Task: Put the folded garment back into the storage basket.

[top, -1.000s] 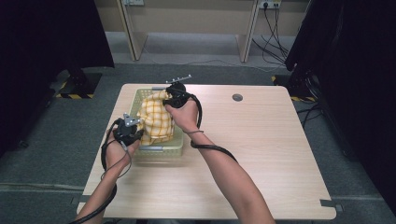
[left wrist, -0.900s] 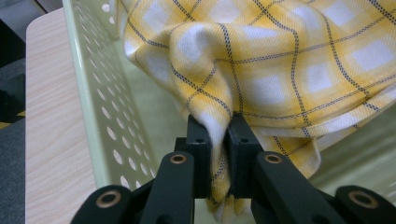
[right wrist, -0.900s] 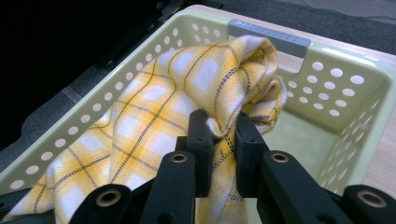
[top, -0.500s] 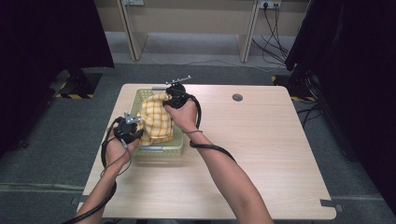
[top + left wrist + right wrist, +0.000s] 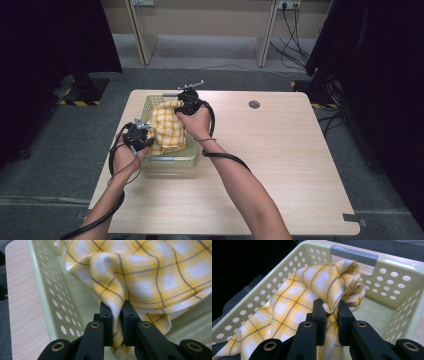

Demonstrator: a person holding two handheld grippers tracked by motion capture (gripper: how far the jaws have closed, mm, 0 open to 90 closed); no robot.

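Observation:
A yellow and white checked cloth (image 5: 167, 129) hangs bunched above a pale green perforated basket (image 5: 172, 161) at the table's left side. My left gripper (image 5: 141, 136) grips the cloth at its near left edge, and in the left gripper view its jaws (image 5: 117, 315) pinch a fold of cloth (image 5: 140, 272). At the far right edge my right gripper (image 5: 184, 106) is shut on the cloth too. In the right gripper view a bunched corner of the cloth (image 5: 312, 290) sits pinched between its jaws (image 5: 329, 312), over the basket (image 5: 392, 282).
The basket stands on a light wooden table (image 5: 285, 165) with a round grey cable port (image 5: 254, 104) at the far middle. Black cables trail from both grippers along the forearms. Dark curtains flank the table, and desk legs stand beyond it.

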